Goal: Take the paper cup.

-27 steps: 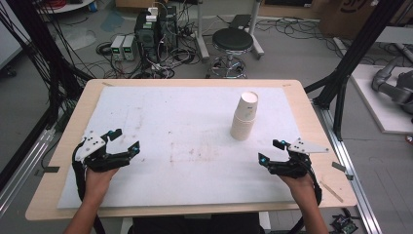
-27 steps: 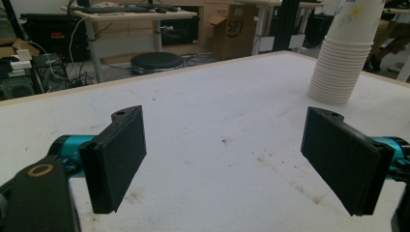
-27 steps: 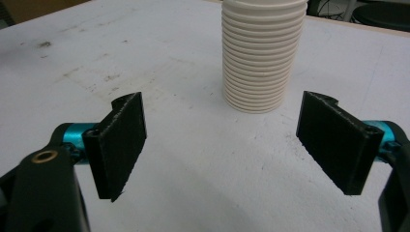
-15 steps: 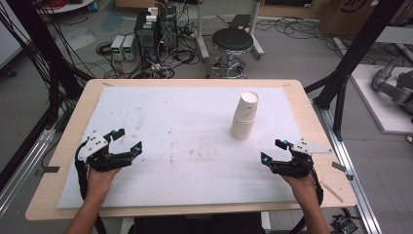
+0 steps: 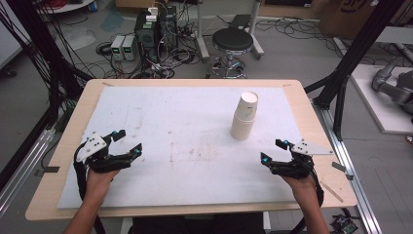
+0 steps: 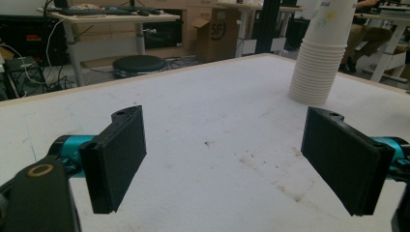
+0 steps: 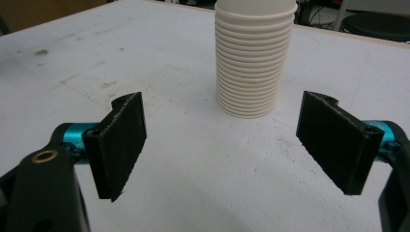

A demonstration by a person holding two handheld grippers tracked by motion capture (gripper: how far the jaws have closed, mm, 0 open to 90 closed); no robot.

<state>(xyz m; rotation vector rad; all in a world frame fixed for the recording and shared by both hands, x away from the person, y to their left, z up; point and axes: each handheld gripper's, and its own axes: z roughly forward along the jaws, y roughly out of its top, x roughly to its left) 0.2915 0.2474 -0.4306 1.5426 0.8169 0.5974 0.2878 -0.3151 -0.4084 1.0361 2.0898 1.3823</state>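
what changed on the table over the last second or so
Hardly anything. The left claw and the right claw sit where they were near the table's front edge, both open and empty. The stack of white paper cups stands upside down in the same spot on the white mat, untouched.

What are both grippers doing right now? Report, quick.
Left gripper: open, holding nothing.
Right gripper: open, holding nothing, jaws facing the cup stack without touching it.
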